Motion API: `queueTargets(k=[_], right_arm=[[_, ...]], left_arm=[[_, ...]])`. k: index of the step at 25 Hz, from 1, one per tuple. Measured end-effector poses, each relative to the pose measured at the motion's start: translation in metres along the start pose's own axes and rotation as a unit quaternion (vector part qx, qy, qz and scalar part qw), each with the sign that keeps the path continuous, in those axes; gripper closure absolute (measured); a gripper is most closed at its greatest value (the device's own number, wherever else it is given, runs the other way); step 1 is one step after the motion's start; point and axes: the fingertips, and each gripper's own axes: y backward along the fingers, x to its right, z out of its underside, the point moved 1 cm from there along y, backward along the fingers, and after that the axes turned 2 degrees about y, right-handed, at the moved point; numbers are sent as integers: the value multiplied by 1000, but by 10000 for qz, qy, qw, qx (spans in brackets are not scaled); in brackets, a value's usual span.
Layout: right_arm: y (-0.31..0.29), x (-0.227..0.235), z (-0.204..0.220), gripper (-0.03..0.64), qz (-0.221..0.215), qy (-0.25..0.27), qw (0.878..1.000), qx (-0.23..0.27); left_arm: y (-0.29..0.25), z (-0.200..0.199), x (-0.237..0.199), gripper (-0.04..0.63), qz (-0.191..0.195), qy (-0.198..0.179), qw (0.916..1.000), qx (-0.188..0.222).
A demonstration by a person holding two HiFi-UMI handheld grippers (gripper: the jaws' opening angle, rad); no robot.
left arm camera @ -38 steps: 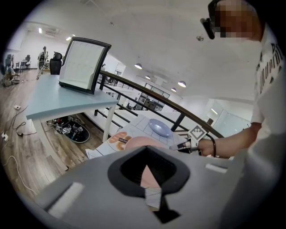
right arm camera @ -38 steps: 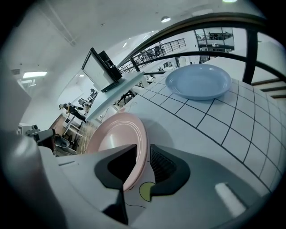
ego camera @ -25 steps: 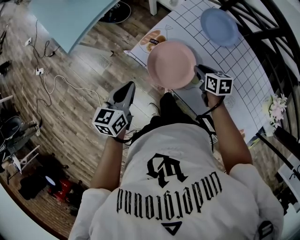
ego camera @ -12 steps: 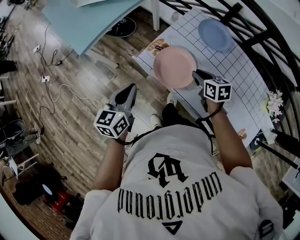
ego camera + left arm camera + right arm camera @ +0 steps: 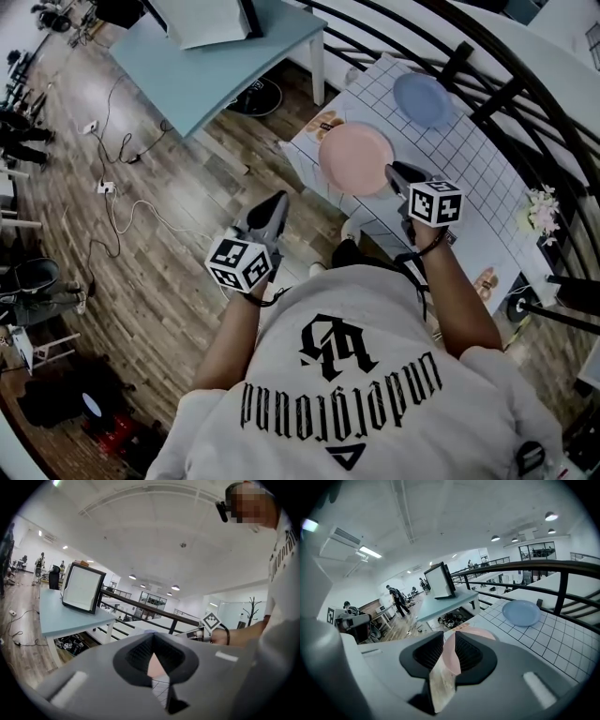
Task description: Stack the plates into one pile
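Observation:
My right gripper [image 5: 392,172] is shut on the near rim of a pink plate [image 5: 355,157], held in the air over the near end of the white gridded table [image 5: 469,150]. In the right gripper view the pink plate [image 5: 451,653] sits between the jaws. A blue plate [image 5: 425,98] lies flat on the far part of that table, also seen as the blue plate [image 5: 521,612] ahead and to the right. My left gripper [image 5: 275,207] hangs over the wood floor, left of the table, with its jaws together and nothing in them; in its own view the left gripper [image 5: 156,660] points toward the table.
A light blue table [image 5: 211,66] with a white monitor [image 5: 208,19] stands at the far left. A black railing [image 5: 487,56] curves along the table's far and right sides. Flowers [image 5: 542,211] sit at the right edge. Cables [image 5: 122,202] run across the wood floor.
The right gripper has carried the pink plate up and farther over the table, toward the blue plate. The left gripper has drifted slightly right and forward. The head view has pulled back.

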Motion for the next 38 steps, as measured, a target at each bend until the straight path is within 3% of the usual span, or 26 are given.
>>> queueTargets(k=[8,14,27,38], right_arm=[[22,-16,6,540,145,-65,9998,155],[44,3,11,540,309,-325,9986,276],[124,107,26,540,808,-821,9919,531],[190,184,35,540,960,-941,9879,772]], left_arm=[[14,-5,8,546,182,-220,9996,-55],[-8,-4,27,546,541,-330,9978,-181],[-128,0,128,546,1472,-655,9853,-565],[-207,1,208,546,1722,-766,9809,-491]])
